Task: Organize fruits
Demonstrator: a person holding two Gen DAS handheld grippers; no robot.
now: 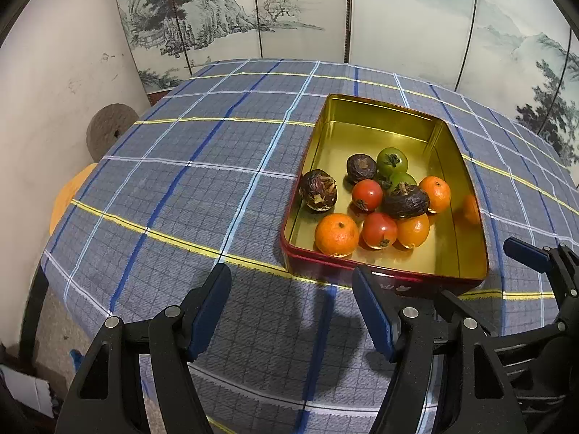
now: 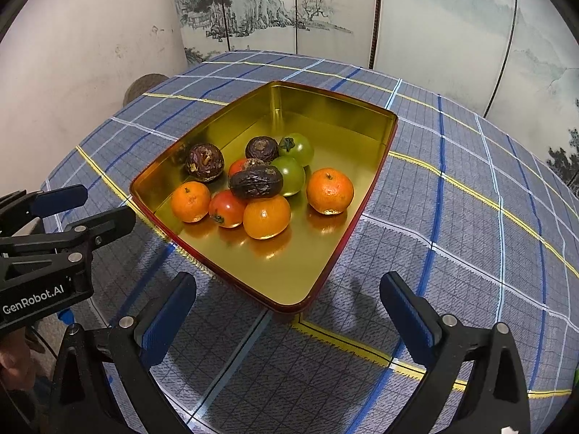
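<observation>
Left wrist view: left gripper hovers above the plaid tablecloth, jaws spread wide, nothing between the blue pads. Right gripper likewise wide and empty, just short of the tin's near corner.

Tin, rectangular, gold inside, red outside, sits on the cloth right of centre ahead of the left gripper; long axis runs away from the camera toward the painted folding screen. From the right wrist the tin lies skewed, one corner pointing at the gripper.

Fruit bunched in the near half of the tin:
- three oranges, one nearest the front wall
- two red tomatoes, one beside that orange
- two green tomatoes, rear one with stem up; the second mostly hidden
- three dark, wrinkled brown fruits; one against the left wall, one perched on top of the pile, long side lying crosswise.

Far half of the tin bare. Tin's front lettering cut off by the gripper finger.
</observation>
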